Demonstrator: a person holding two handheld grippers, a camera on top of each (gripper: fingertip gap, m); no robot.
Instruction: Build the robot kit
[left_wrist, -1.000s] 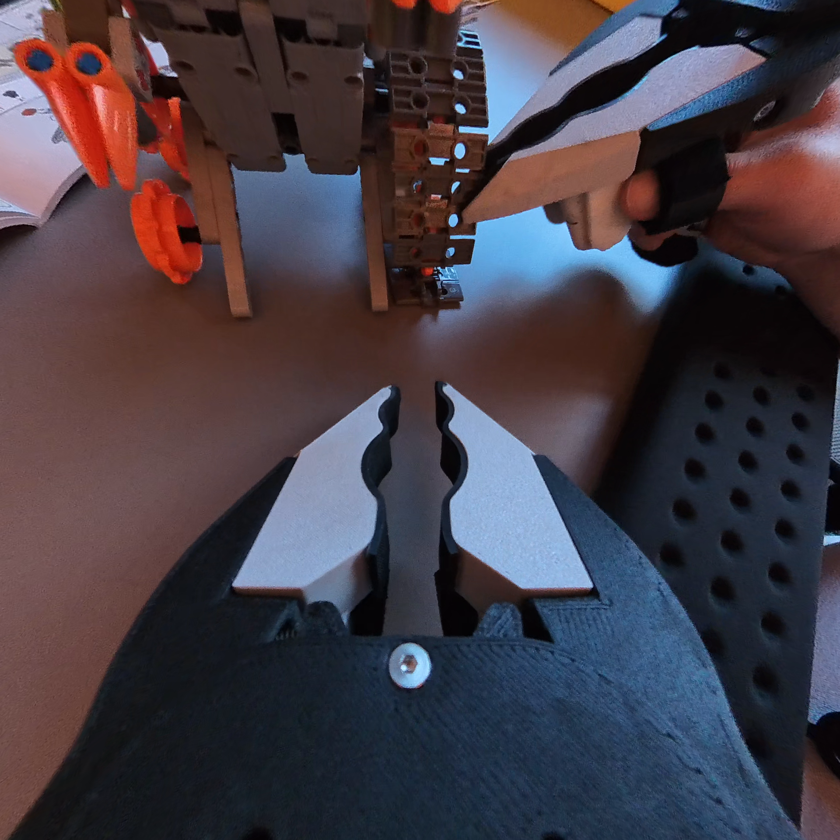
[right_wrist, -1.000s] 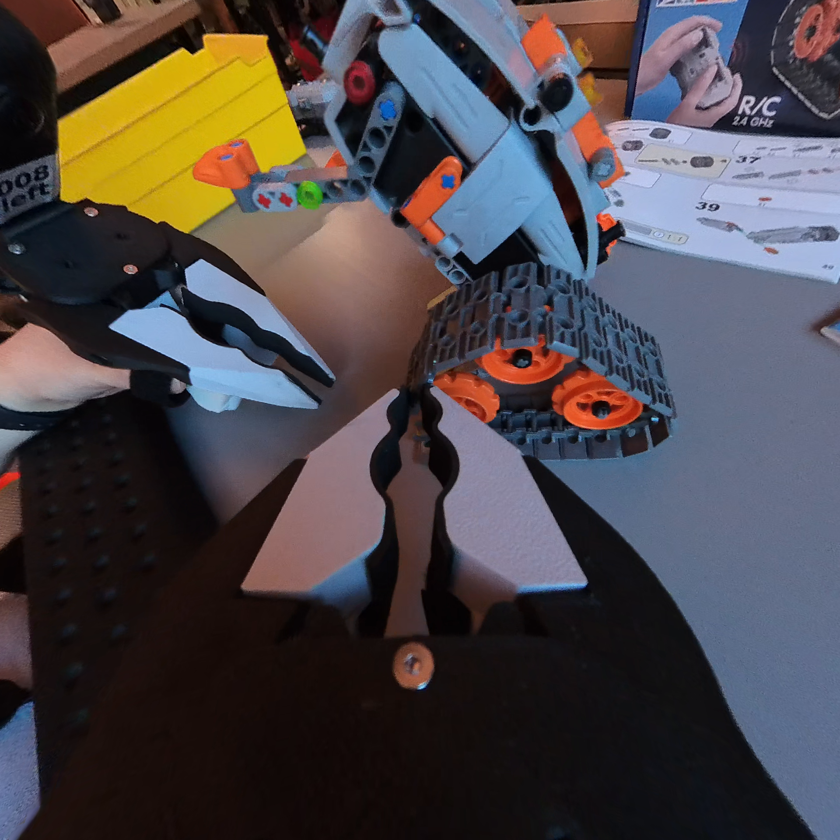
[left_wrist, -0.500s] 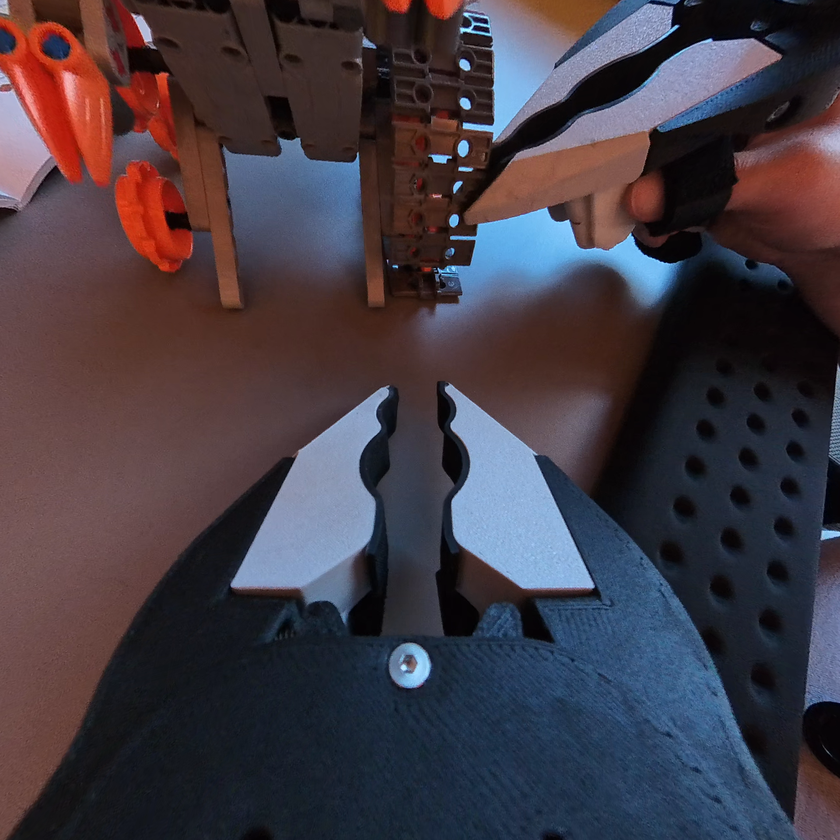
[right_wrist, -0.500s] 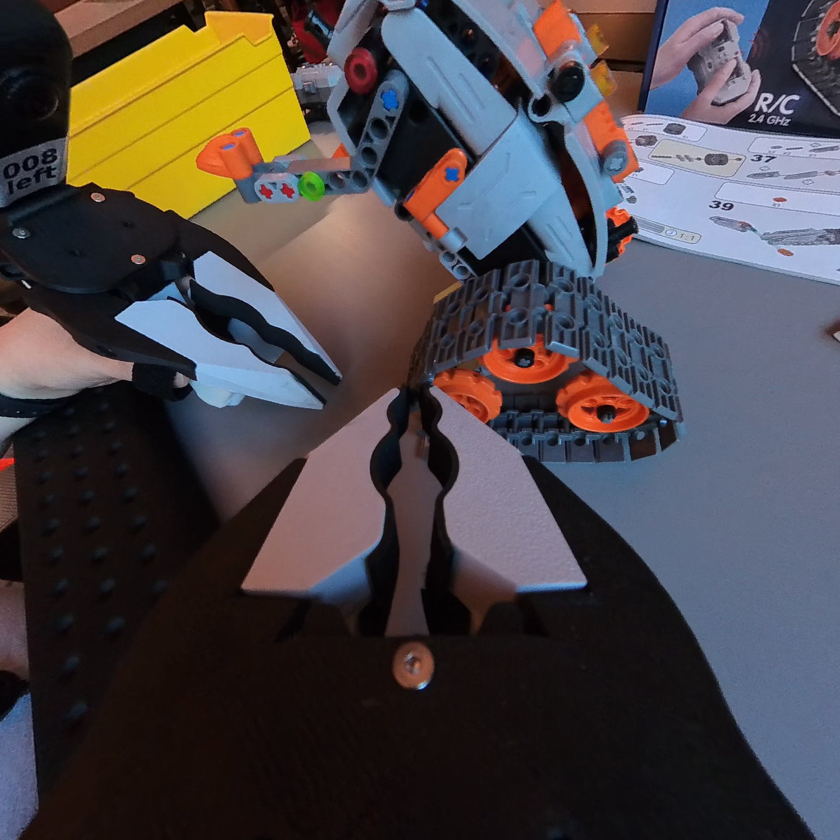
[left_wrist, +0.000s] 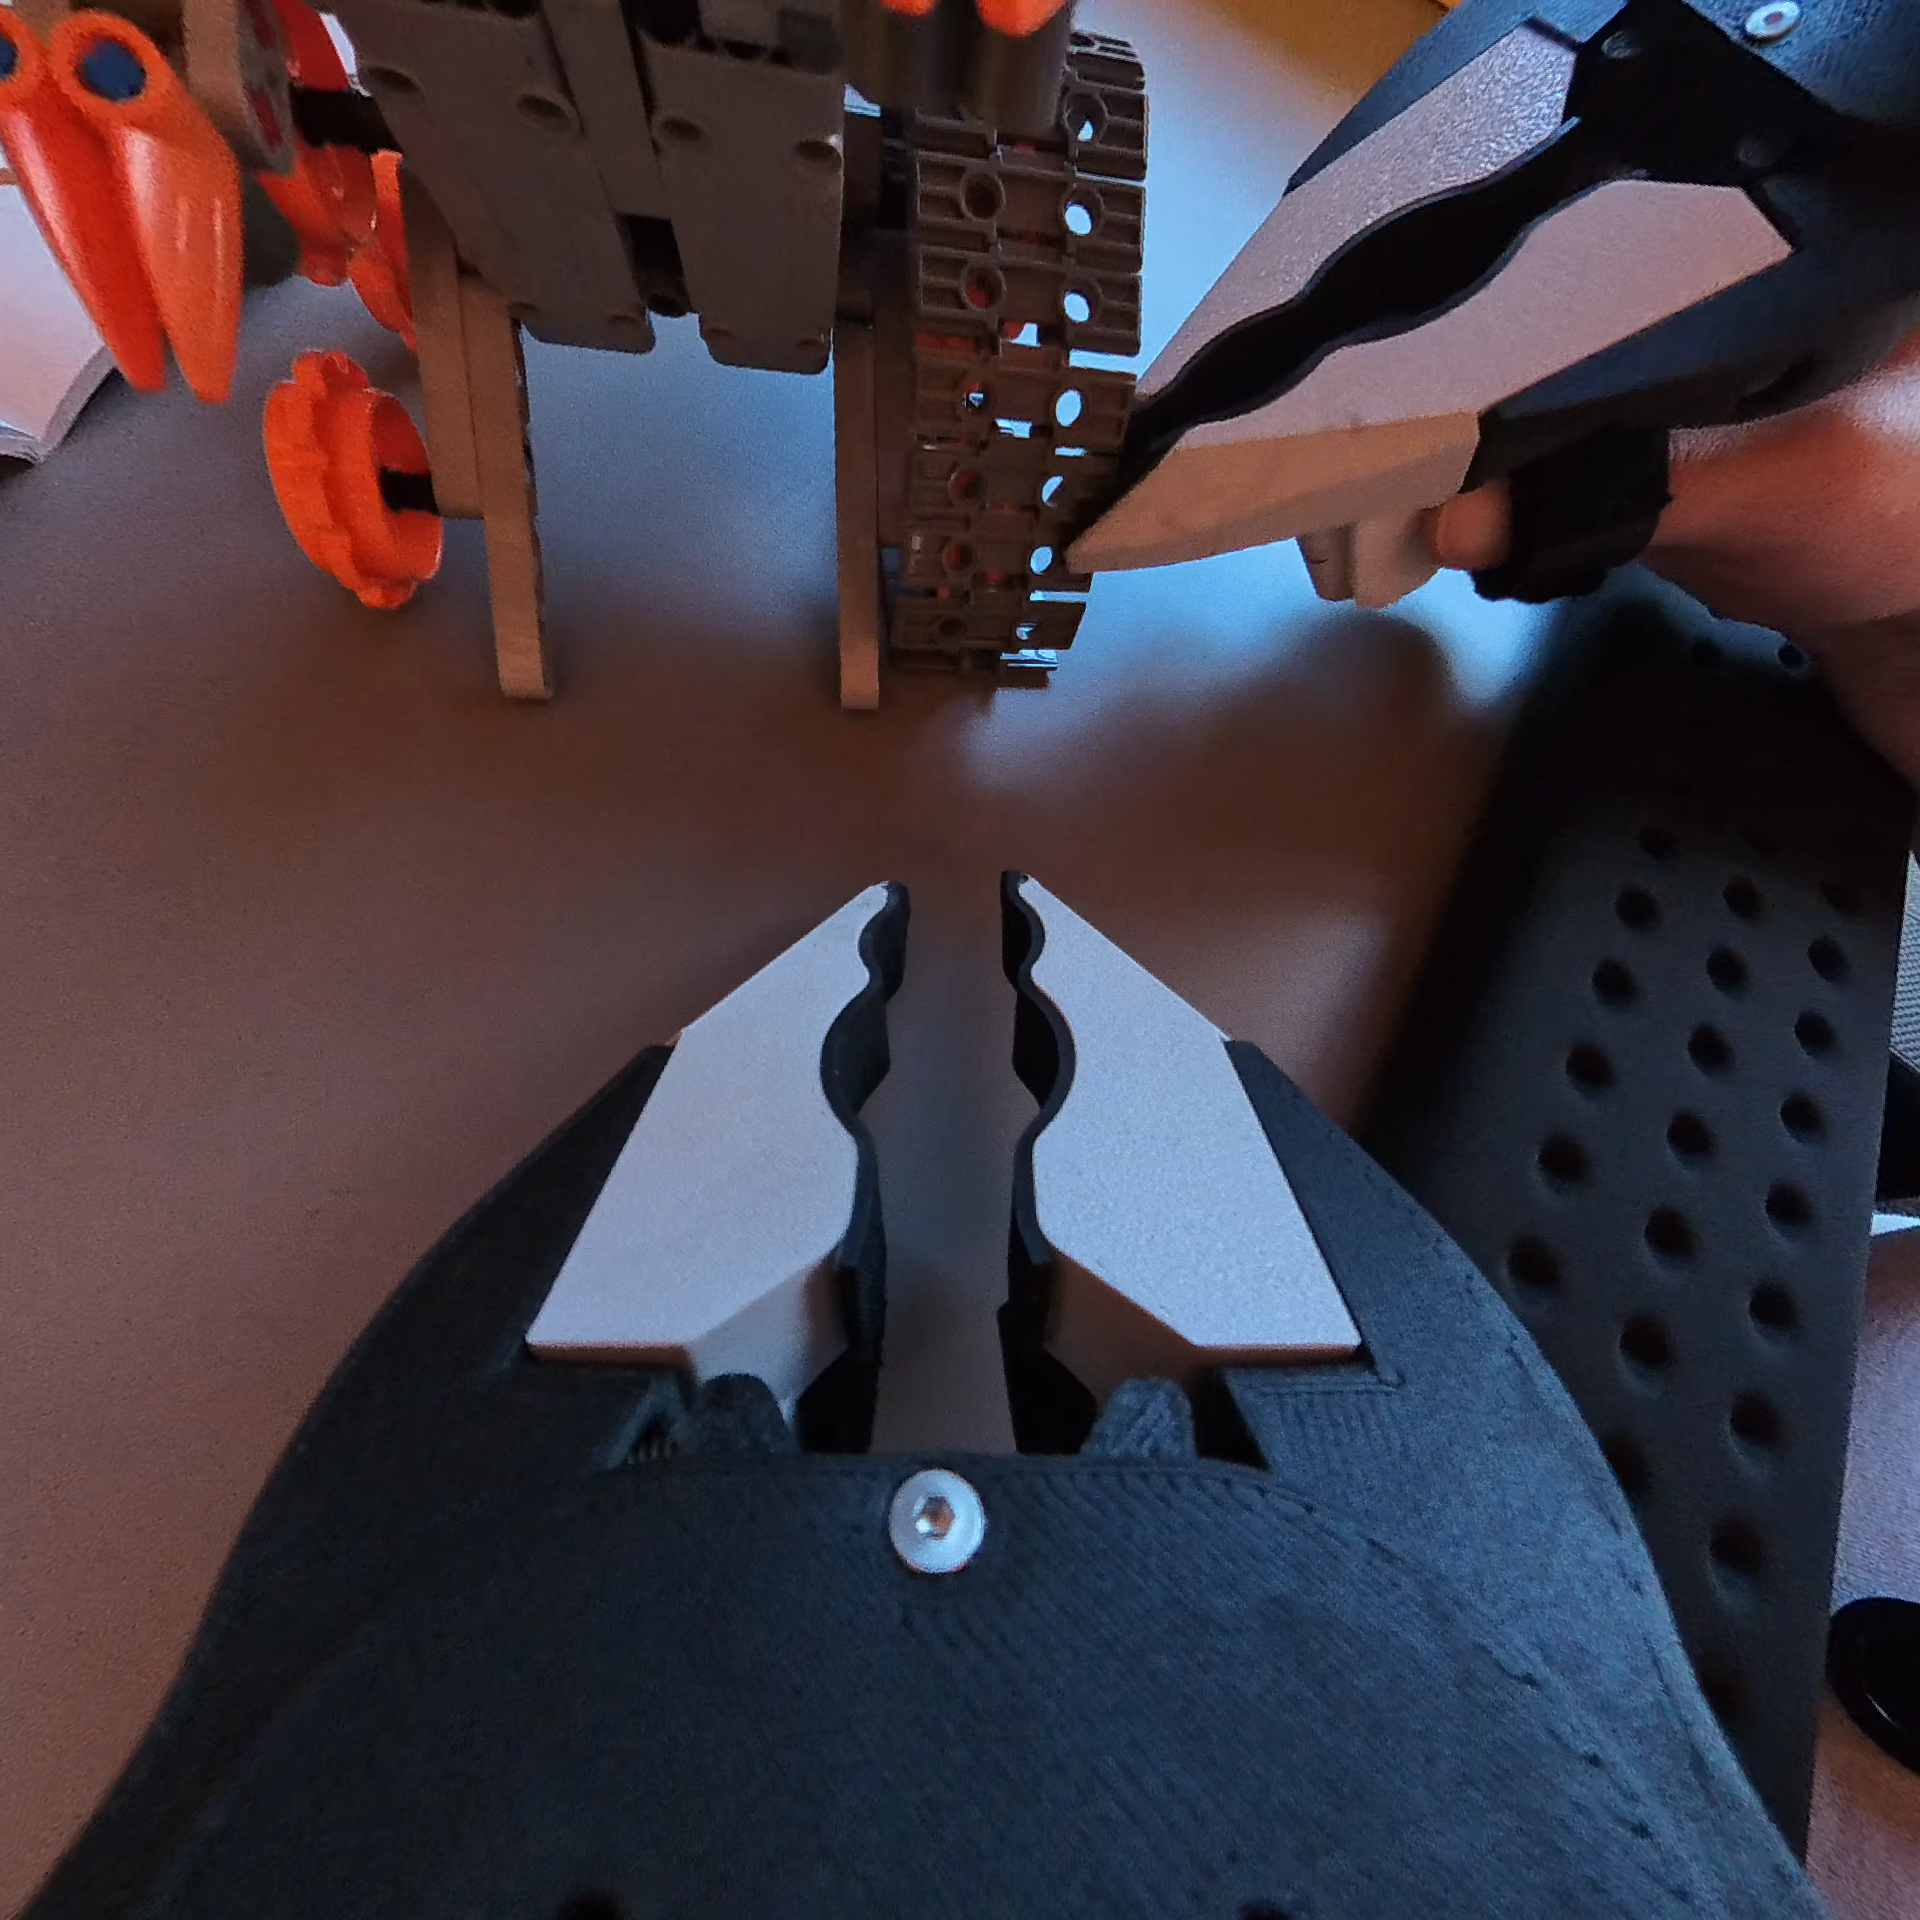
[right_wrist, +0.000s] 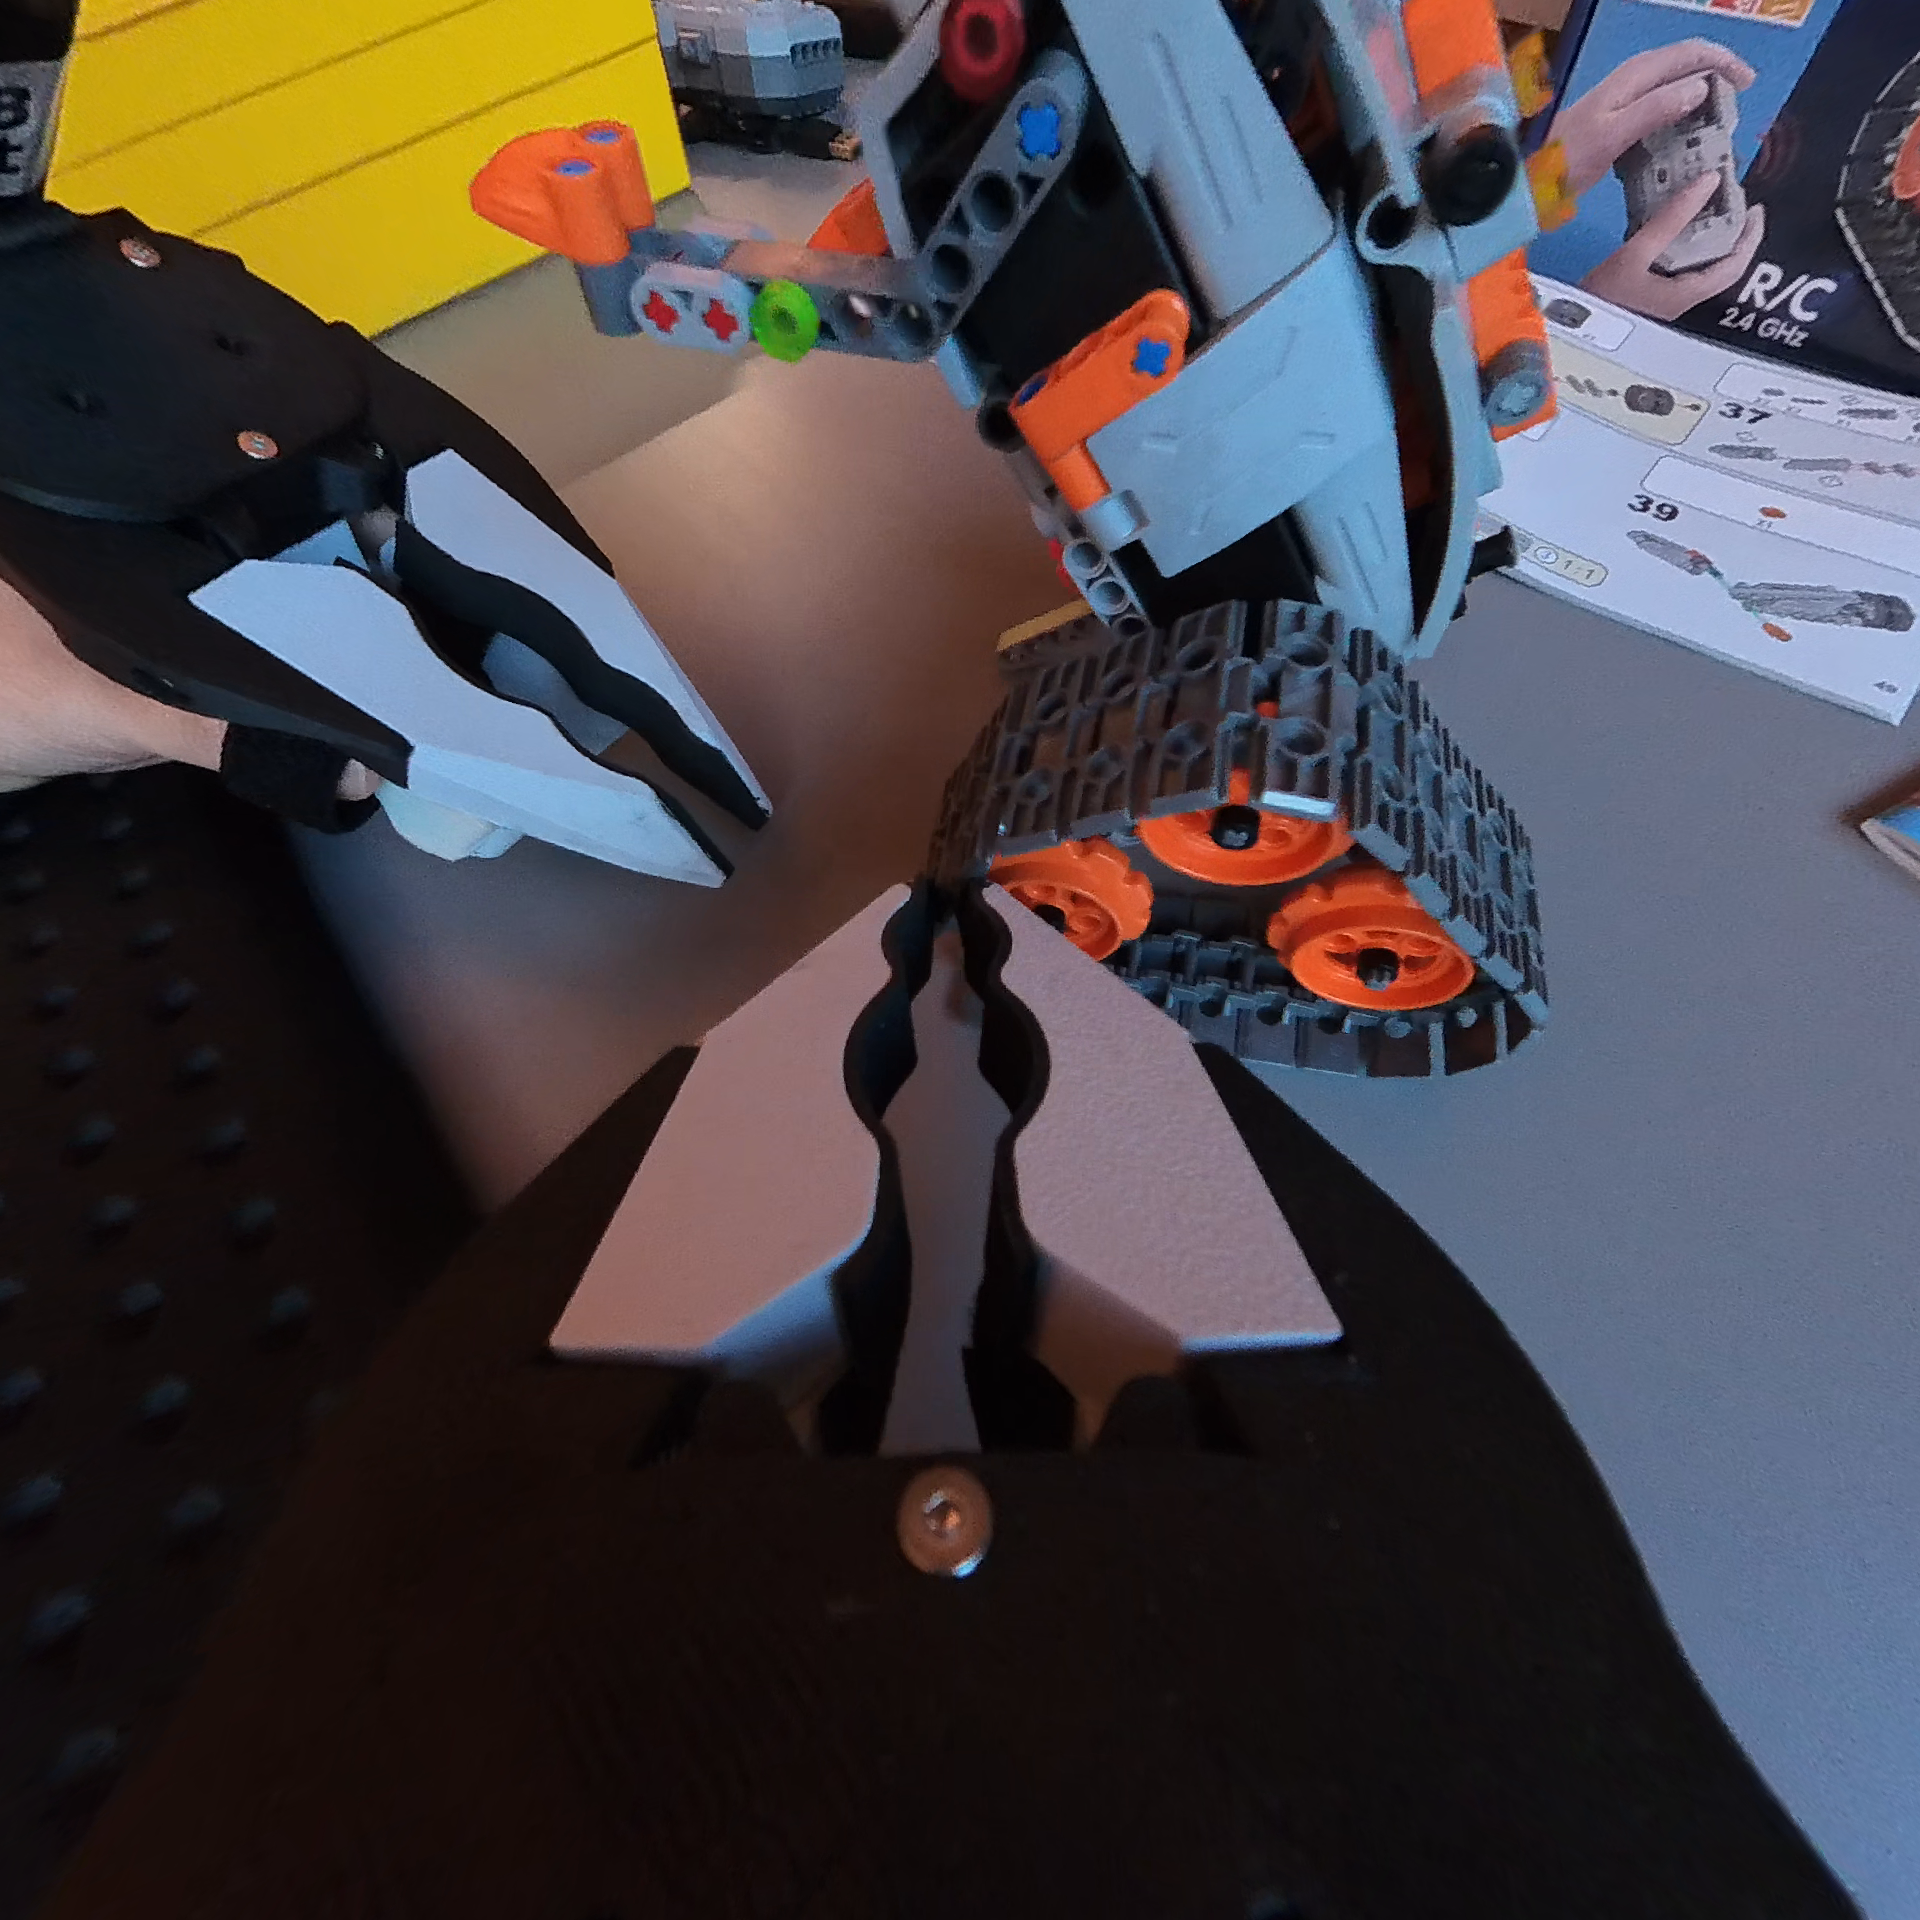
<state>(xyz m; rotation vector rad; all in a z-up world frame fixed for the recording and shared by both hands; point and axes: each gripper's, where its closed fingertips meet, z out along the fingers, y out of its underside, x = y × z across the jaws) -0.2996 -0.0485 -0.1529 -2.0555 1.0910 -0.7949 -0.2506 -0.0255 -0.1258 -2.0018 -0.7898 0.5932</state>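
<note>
A grey, black and orange brick-built tracked robot model (right_wrist: 1226, 343) stands tilted on the brown-grey table (left_wrist: 312, 935). My right gripper (right_wrist: 940, 902) is shut on the near end of the model's dark grey track (right_wrist: 1247, 727). In the left wrist view it comes in from the right (left_wrist: 1091, 530), its tips against the track (left_wrist: 997, 416). My left gripper (left_wrist: 954, 894) is slightly open and empty, low over the bare table, a short way in front of the model (left_wrist: 675, 187). It also shows at the left of the right wrist view (right_wrist: 743, 842), close to the track.
A yellow bin (right_wrist: 312, 156) stands behind the left gripper. An open instruction booklet (right_wrist: 1714, 520) and a blue box (right_wrist: 1766, 156) lie at the back right. A black perforated pad (left_wrist: 1683, 1143) lies along the table's right side. The model's orange claw (left_wrist: 135, 208) and orange wheel (left_wrist: 348, 478) stick out left.
The right gripper keeps its hold on the track. The model now looks nearer and larger in the right wrist view. The left gripper has stayed slightly open and shifted a little towards the model.
</note>
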